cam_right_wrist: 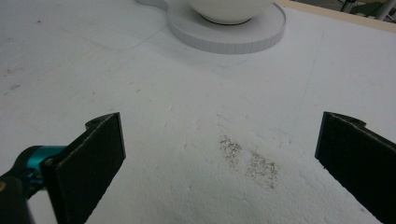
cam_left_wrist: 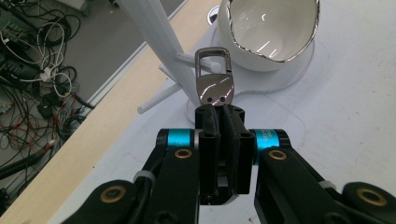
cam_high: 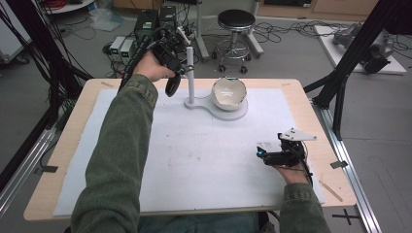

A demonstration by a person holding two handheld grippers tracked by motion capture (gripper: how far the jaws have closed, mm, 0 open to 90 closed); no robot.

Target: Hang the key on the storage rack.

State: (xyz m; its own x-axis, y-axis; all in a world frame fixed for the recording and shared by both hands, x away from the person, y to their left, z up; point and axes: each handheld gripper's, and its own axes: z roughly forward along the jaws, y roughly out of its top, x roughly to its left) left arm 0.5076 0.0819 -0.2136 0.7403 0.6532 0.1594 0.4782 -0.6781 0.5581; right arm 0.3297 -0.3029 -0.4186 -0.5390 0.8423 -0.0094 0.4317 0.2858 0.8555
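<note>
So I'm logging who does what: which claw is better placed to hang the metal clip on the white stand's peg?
Left. The left claw is shut on the metal clip, right beside the white stand and its peg. The right claw rests open and empty, far off on the white mat.

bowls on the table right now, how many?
1. One white bowl sits on the round disc of the white stand at the far side of the table, right of the stand's post. The left gripper view shows it tilted. None seem hidden.
</note>
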